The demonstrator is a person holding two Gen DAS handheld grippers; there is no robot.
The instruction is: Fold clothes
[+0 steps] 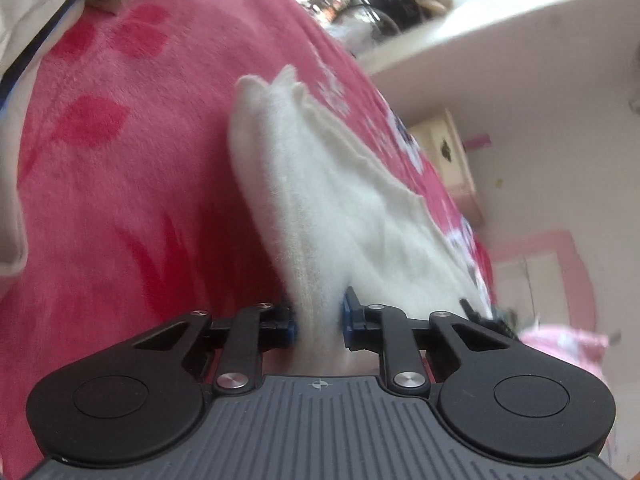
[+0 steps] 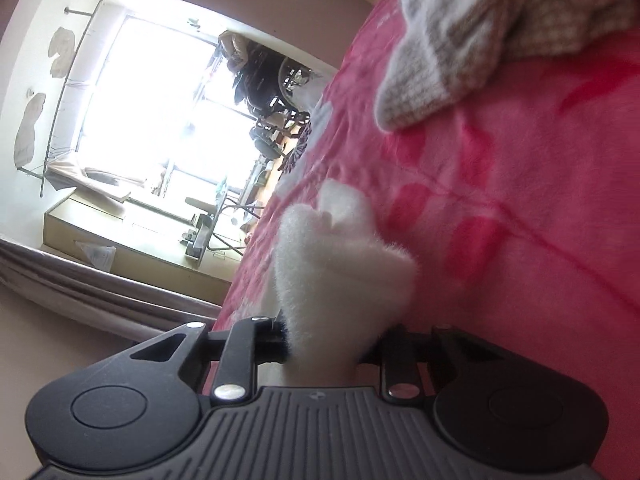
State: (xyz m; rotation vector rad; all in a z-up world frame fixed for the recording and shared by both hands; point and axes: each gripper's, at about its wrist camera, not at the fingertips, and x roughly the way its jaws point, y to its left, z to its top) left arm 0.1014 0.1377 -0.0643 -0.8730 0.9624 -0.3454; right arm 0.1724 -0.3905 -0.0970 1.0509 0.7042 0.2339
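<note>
A white fuzzy garment [image 1: 320,184] lies on a pink floral blanket [image 1: 120,184]. My left gripper [image 1: 319,322] is shut on one end of it; the cloth runs from between the blue-padded fingers out over the blanket. In the right wrist view my right gripper [image 2: 326,340] is shut on a bunched part of the white fuzzy garment [image 2: 340,256], which hides the fingertips. The camera views are tilted sideways.
A grey and white checked knit garment [image 2: 460,40] lies further along the blanket [image 2: 520,200]. A beige cloth [image 1: 24,12] is at the left edge. A cream cabinet [image 1: 448,148] stands beside the bed. A bright window [image 2: 160,112] and desk are beyond.
</note>
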